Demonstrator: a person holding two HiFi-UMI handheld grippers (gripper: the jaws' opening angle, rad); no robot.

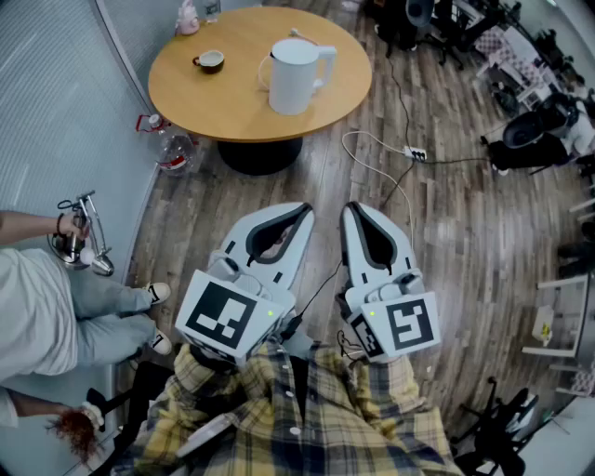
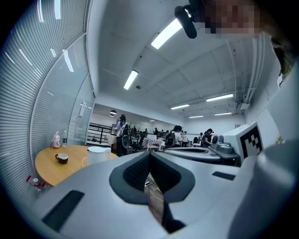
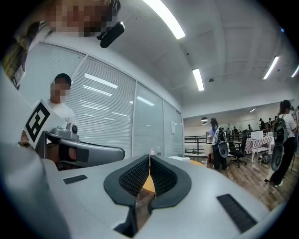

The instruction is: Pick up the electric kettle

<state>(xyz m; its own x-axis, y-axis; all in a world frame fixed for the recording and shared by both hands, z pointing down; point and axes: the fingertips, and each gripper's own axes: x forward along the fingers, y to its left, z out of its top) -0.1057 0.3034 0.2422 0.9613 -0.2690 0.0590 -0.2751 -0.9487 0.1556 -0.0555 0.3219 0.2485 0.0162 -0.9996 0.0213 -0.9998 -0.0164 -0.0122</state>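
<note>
The white electric kettle (image 1: 296, 76) stands upright on the round wooden table (image 1: 242, 107) at the far side of the head view, its handle to the right. Both grippers hang low near my body, well short of the table. My left gripper (image 1: 307, 212) is shut with nothing in it, tips touching. My right gripper (image 1: 351, 210) is shut and empty beside it. The left gripper view has the kettle (image 2: 96, 155) far off to the left of its meeting jaws (image 2: 150, 153). In the right gripper view the jaws (image 3: 149, 157) are shut, with the tabletop (image 3: 148, 183) showing behind them.
A brown cup (image 1: 210, 61) and a pink item (image 1: 189, 17) share the table. A water bottle (image 1: 172, 149) lies on the floor by the table base. A power strip with cable (image 1: 416, 153) lies to the right. A seated person (image 1: 56, 307) is at left, office chairs (image 1: 530, 139) at right.
</note>
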